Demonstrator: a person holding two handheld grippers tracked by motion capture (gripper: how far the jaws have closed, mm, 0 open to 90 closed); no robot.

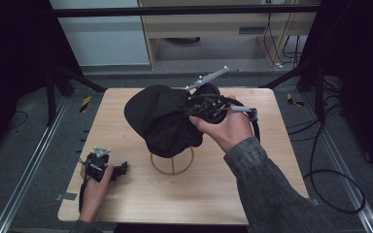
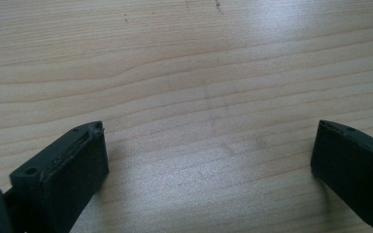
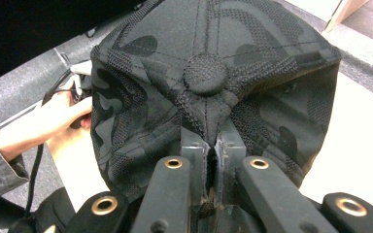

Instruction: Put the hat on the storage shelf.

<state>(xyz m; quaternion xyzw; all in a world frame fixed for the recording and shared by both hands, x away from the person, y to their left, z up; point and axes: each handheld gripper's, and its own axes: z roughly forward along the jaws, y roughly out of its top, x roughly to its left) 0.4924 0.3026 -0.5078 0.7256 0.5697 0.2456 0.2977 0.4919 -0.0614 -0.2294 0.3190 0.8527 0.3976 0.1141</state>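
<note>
You are holding one black camouflage cap (image 1: 162,116) above the middle of the surface (image 1: 126,194), directly over a round wire stand (image 1: 172,161) whose ring base is resting on the wood. Your right tongs (image 3: 208,145) are pinching a fold of the cap's crown fabric just below its top button (image 3: 205,74), the jaws pressed nearly together on the cloth. Judging from how the cap is hanging, it is draping around the top of the stand, but I cannot tell whether it is already resting there or being carried by your grip alone. So the lifting and positioning look done; what is left, as I judge it, is settling the cap squarely on the stand and letting go.

Your left tongs (image 1: 118,169) are lying near the surface's near-left corner, well apart from the cap, with the jaws spread wide and nothing between them but bare wood.

Counting up: one cap, one stand, two tongs, one surface.
</note>
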